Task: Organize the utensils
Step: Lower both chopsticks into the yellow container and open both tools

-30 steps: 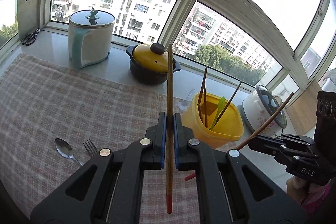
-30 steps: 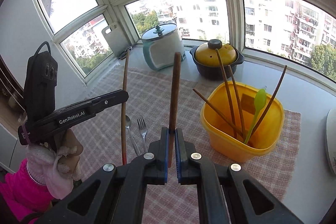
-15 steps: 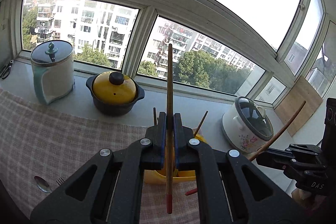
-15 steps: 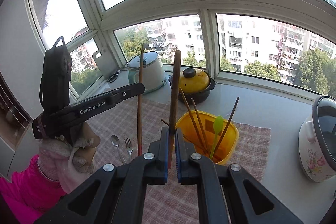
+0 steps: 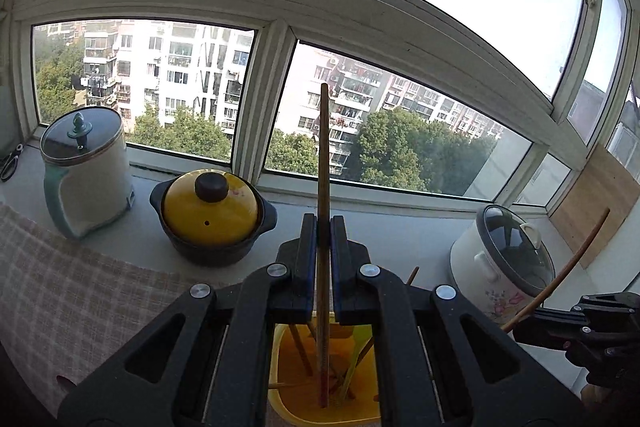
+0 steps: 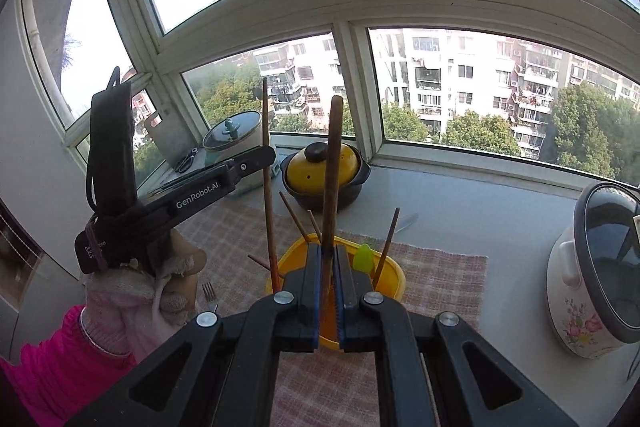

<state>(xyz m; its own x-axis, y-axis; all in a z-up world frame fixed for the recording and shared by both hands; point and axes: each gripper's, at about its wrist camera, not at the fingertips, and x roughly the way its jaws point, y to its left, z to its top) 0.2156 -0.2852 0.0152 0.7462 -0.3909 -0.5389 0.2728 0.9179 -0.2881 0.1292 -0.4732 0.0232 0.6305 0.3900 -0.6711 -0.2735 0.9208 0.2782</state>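
Left claw (image 5: 323,227) clamped on a long wooden chopstick (image 5: 323,187), held upright with the lower end dipping inside the yellow tub (image 5: 288,403). Right claw (image 6: 328,255) likewise pinched shut on a darker wooden chopstick (image 6: 332,167), upright, just in front of the yellow tub in the right wrist view; lower end hidden between the jaws, so contact with the tub cannot be told. Inside the yellow tub: several more chopsticks (image 6: 386,247) leaning at angles and a green spoon (image 6: 363,255). Yellow tub resting on a checked cloth (image 6: 440,275) spread over the bench (image 6: 460,203). Left of the tub on the cloth, a fork (image 6: 209,295). Behind the tub, a dark casserole with a yellow lid (image 5: 212,215), and further left of that a white and teal kettle (image 5: 86,167). Right of the tub, a floral rice cooker (image 6: 596,275) with a glass lid. Beyond everything, windows onto apartment blocks and trees.
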